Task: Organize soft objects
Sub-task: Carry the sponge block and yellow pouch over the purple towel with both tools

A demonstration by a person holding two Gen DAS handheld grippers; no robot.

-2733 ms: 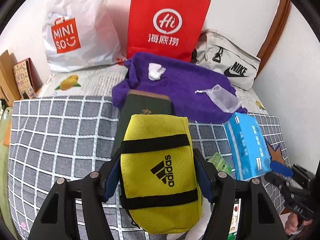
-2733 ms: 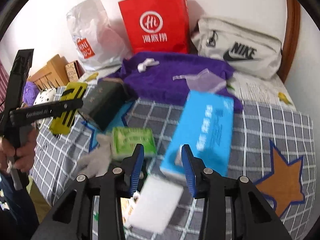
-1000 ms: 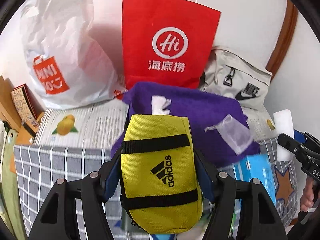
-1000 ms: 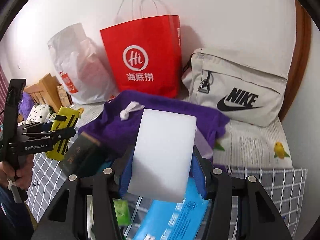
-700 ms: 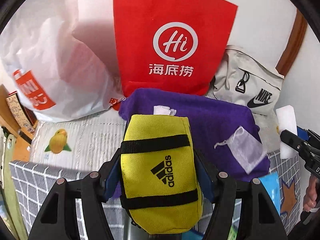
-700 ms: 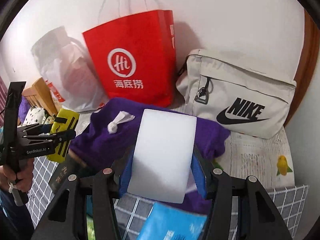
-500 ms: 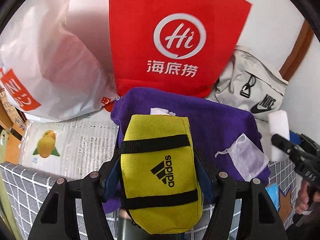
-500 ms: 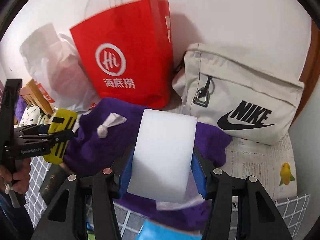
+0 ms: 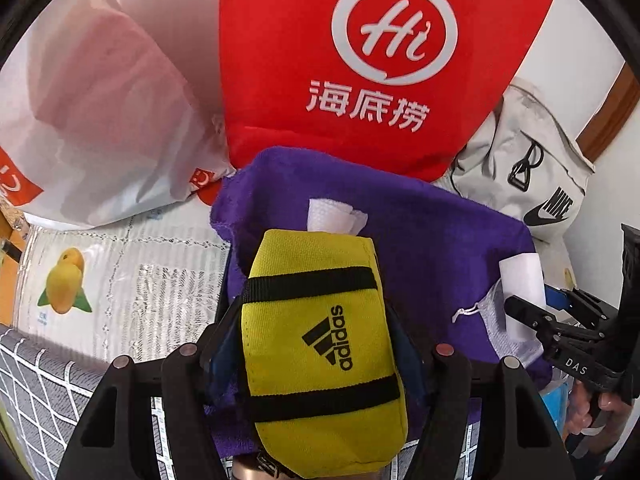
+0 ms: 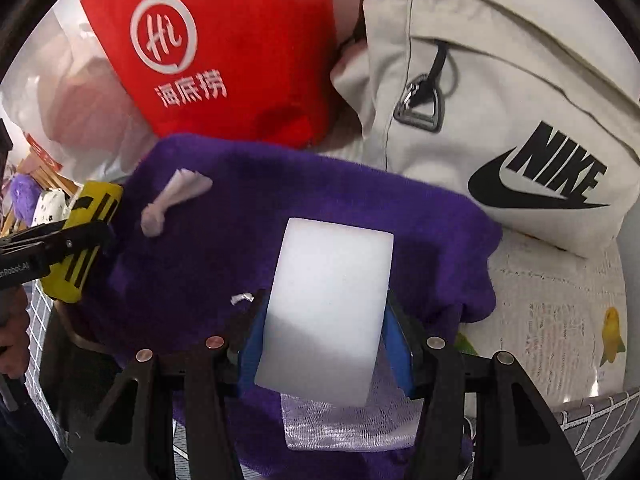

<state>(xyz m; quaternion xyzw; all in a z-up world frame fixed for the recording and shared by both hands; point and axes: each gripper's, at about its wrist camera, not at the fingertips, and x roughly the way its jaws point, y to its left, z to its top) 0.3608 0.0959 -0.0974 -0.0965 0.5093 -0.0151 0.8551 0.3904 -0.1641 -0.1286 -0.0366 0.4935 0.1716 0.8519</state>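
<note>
My left gripper (image 9: 312, 336) is shut on a yellow Adidas pouch (image 9: 320, 344) with black straps, held just above the near left part of a purple towel (image 9: 432, 240). My right gripper (image 10: 326, 332) is shut on a white sponge block (image 10: 328, 308), low over the towel (image 10: 248, 216). From the left wrist view, that sponge (image 9: 522, 292) hangs at the towel's right end. A knotted white cloth (image 10: 172, 200) lies on the towel's left part. A sheer mesh pouch (image 10: 340, 424) lies under the sponge. The yellow pouch (image 10: 86, 236) shows at the left edge of the right wrist view.
A red paper bag (image 9: 360, 64) stands behind the towel, with a white plastic bag (image 9: 92, 112) to its left and a beige Nike bag (image 10: 500, 104) to its right. A fruit-print sheet (image 9: 100, 280) and a grey checked cover (image 9: 36, 388) lie around the towel.
Both grippers have moved forward and down toward the purple towel, each still holding its object. The bags at the back now loom larger, and the sponge sits low over the mesh pouch.
</note>
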